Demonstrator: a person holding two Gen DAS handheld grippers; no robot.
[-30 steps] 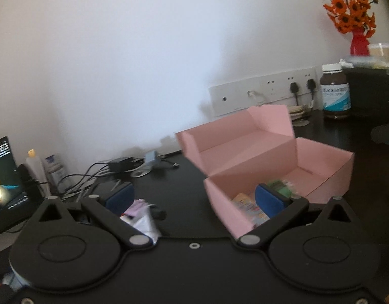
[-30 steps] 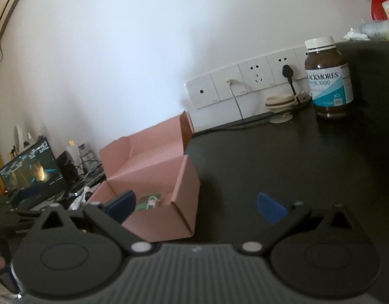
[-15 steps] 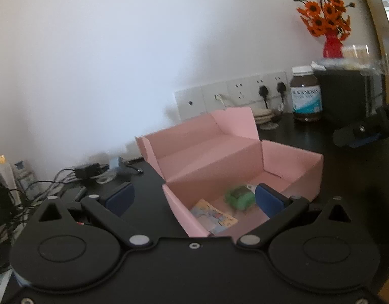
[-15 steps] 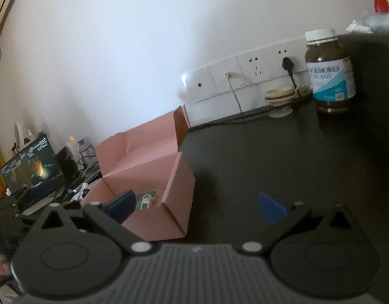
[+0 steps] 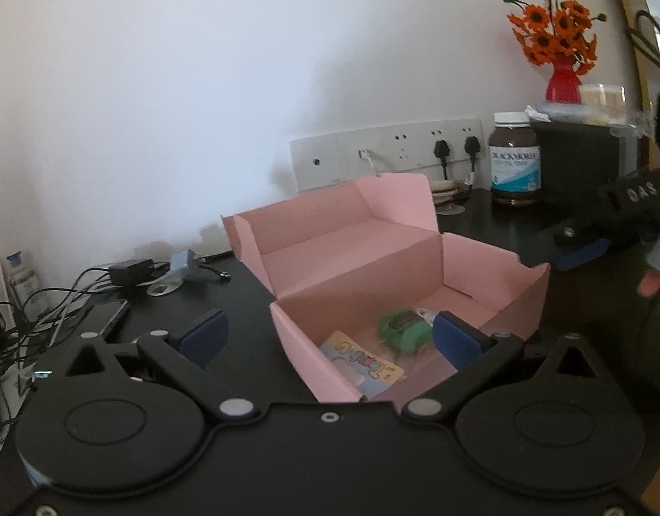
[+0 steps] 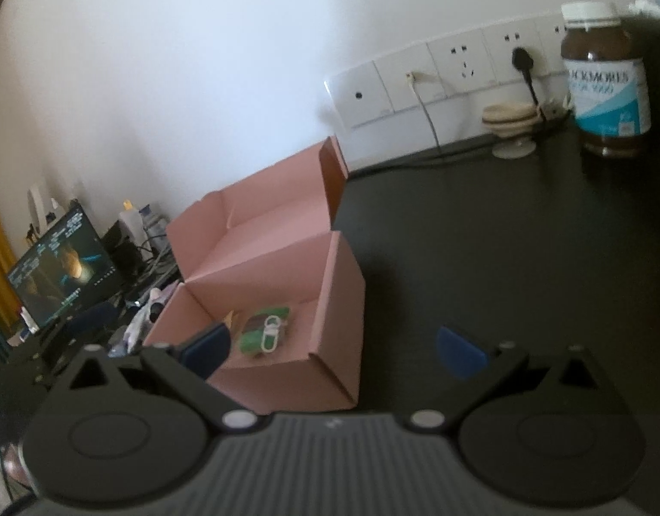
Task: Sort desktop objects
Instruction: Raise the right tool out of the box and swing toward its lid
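Observation:
An open pink cardboard box (image 5: 304,357) sits on the black desk with its lid folded back. Inside lie a green toy (image 5: 405,335) and a colourful card (image 5: 364,365). My left gripper (image 5: 330,337) is open and holds nothing; its right finger hangs over the box's near corner and its left finger is outside the box. In the right wrist view the same box (image 6: 334,301) is at lower left, holding the green toy (image 6: 263,329) with a white clip on it. My right gripper (image 6: 334,348) is open and empty, straddling the box's right wall.
A brown supplement bottle (image 6: 605,86) stands at the back right by the wall sockets (image 6: 420,79). An orange flower vase (image 5: 562,81) tops a dark box. Cables, a charger (image 5: 130,271) and a phone (image 5: 110,316) lie left. A laptop (image 6: 59,266) and a crumpled packet (image 6: 145,314) are beyond the box.
The left gripper has swung right and nearer the box; the crumpled packet has left its view. The right gripper has moved closer to the box and tilted down. Both stay open.

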